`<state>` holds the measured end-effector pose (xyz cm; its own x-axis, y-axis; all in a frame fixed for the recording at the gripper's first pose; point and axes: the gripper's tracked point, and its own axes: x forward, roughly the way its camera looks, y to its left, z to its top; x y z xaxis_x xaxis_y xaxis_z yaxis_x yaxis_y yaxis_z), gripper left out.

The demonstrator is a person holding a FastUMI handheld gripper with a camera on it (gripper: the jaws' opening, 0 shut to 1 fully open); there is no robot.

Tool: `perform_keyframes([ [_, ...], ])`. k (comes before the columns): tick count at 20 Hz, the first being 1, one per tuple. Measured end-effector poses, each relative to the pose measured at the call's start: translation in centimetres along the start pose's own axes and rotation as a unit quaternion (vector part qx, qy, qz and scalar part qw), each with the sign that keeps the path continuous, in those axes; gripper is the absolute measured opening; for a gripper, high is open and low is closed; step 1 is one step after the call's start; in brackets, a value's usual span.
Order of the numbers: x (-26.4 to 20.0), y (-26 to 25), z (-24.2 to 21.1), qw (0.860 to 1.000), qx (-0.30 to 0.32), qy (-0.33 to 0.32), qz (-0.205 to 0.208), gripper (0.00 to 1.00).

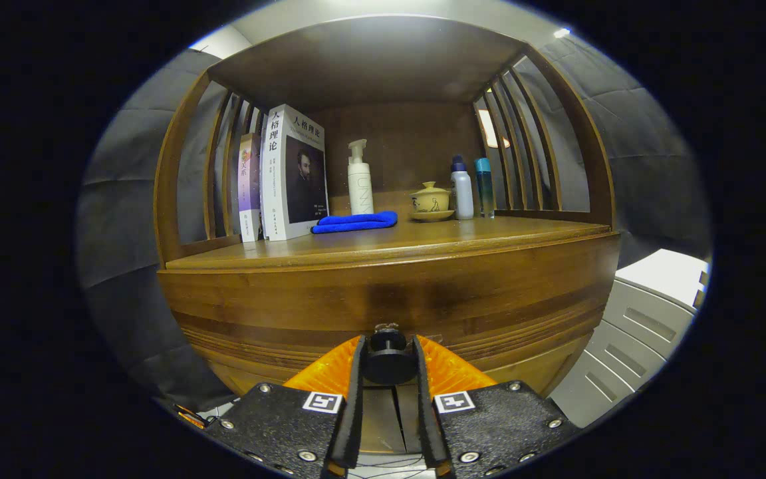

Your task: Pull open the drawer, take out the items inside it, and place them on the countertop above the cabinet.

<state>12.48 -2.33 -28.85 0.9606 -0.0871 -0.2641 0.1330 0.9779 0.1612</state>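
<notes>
Fingers [389,362] pinch the drawer knob [389,359] — its stem seemingly pointing straight outward.

The gripper [388,362] clamps both fingers on the drawer knob [388,359] of the wooden cabinet [503,299]. On the countertop [423,236] beyond: books [293,173] far left, blue cloth [355,222], pump bottle [360,179], lidded cup [430,198], two bottles [463,189] right

The gripper camera sits low and very near the wooden cabinet [389,293], facing its front straight on. It looks along the two fingers [355,372] at the drawer knob [389,359] between them, and up onto the countertop [423,236] beyond.
</notes>
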Motion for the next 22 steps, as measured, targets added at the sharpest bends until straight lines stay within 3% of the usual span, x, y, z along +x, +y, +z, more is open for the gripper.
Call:
perform_keyframes([
  [3, -0.3, 0.0, 0.0, 1.0, -0.002, 0.005, 0.004, 0.28],
  [22, -11.0, -0.4, -2.1, 1.0, -0.017, 0.015, 0.009, 0.28],
])
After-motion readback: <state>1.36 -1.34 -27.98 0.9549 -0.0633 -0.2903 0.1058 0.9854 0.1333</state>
